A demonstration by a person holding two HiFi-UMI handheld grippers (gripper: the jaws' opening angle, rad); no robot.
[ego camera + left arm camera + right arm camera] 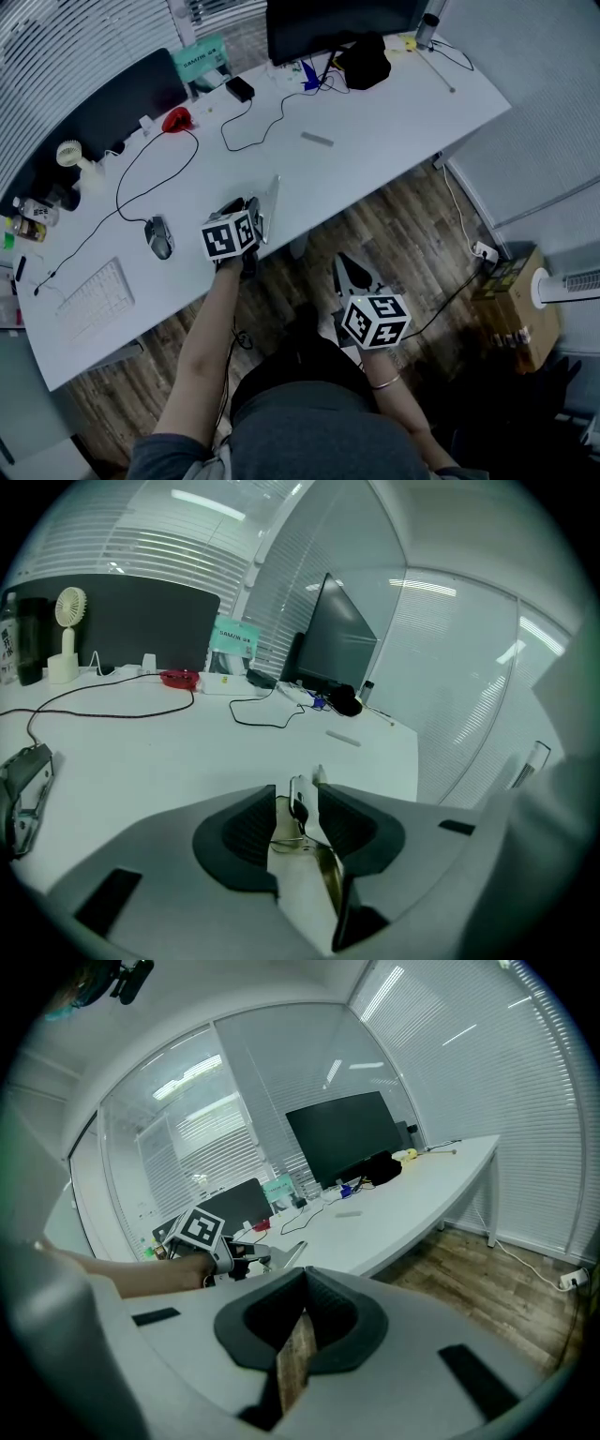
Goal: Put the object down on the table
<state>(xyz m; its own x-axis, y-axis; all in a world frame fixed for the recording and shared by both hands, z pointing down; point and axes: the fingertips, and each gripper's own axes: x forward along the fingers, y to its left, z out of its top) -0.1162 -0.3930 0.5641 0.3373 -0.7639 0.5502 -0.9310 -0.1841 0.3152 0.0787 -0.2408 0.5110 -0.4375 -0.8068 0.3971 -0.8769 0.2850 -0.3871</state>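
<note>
The left hand-held gripper (296, 787) reaches over the front edge of the white bench (375, 141), just right of a grey mouse (157, 236); its jaws stand apart, and a slim metal object (300, 808) with a dark part near its top sits in the gap between them, with a sliver of space on either side, so the pads do not press on it; the object seems to rest on the bench surface close to the near edge, though the contact itself is hard to make out; the right hand-held gripper (306, 1271) hangs off the bench over the wooden floor (412, 244), its jaws brought together at the tips with nothing between them, only a strip of floor showing through the slit behind; farther left on the bench lies a white keyboard (94, 298), and toward the back are a black cable (141, 178), a red item (176, 119), a small white fan (70, 155) and a dark monitor (337, 23)
</note>
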